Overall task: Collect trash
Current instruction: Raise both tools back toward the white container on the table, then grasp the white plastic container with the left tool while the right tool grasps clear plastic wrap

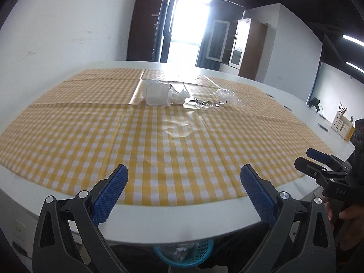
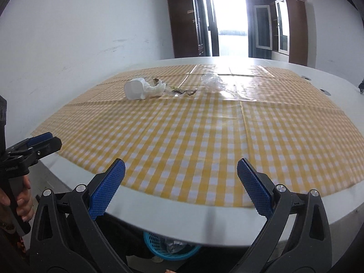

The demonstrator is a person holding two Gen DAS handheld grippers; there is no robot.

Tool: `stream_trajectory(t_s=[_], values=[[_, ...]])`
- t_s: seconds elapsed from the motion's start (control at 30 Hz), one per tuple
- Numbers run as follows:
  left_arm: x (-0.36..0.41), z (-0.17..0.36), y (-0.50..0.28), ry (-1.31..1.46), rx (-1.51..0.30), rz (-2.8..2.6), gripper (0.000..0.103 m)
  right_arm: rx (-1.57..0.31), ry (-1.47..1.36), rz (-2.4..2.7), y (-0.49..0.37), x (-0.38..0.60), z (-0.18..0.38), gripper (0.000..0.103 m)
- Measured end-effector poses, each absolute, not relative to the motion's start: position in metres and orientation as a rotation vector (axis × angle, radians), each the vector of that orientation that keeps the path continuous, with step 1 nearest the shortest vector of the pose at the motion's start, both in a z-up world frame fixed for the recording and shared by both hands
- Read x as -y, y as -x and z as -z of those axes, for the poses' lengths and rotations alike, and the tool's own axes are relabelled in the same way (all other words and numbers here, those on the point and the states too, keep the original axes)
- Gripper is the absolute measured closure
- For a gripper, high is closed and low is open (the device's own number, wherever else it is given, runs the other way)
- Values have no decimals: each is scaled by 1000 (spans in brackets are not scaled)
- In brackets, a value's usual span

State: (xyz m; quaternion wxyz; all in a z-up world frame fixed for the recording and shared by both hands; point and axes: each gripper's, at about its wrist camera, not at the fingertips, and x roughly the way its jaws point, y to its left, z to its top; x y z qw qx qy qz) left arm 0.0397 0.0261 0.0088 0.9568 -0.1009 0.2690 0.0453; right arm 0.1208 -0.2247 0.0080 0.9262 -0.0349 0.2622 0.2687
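Table (image 1: 204, 223): white, wide, near edge runs just below both tools. Yellow-white check cloth (image 1: 113, 136) covers most of the top, directly ahead of both sets of fingers.

Left gripper (image 1: 184, 191): jaws spread wide, nothing btwn the blue pads (image 1: 109, 195); held over the near table edge. In the right-wrist view it shows at far left (image 2: 43, 142), w/ a hand (image 2: 21, 201) on its grip.

Right gripper (image 2: 180, 185): jaws likewise wide apart, empty, over the near edge. In the left-wrist view it sits at far right (image 1: 316, 157), beside the left tool.

Blue mesh basket (image 1: 182, 253): below the table edge, under and btwn the tools; crumpled trash inside.

Trash, well ahead of both grippers near cloth ctr:
- White tub (image 1: 154, 94), lying on its side; ahead-left of right tool (image 2: 134, 89).
- Crumpled white plastic (image 1: 178, 95), touching the tub's right side.
- Clear crumpled plastic (image 1: 225, 95), farther right, apart from the tub.
- Small dark scraps (image 1: 202, 102) btwn the two plastics; type can't be made out.
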Motion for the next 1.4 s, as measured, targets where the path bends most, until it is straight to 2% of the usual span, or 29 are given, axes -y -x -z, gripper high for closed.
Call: stream_trajectory(t_s=[0.83,1.03,1.1,1.3,1.4], values=[[-89,-30,-208,234,-646,-221,6,-555,97,-515,-297,173,-56,9],[-104,-21,-259,195,-721,-260,8,-600,130,-490,-348,158,-57,9],[-112,-12,-279,188,-770,-272,15,-621,142,-481,-365,151,-54,10],[-135,5,-309,265,-821,-280,22,-694,181,-488,-413,133,-36,16],[-133,10,-315,234,-823,-284,30,-728,158,-495,-424,137,-27,28]])
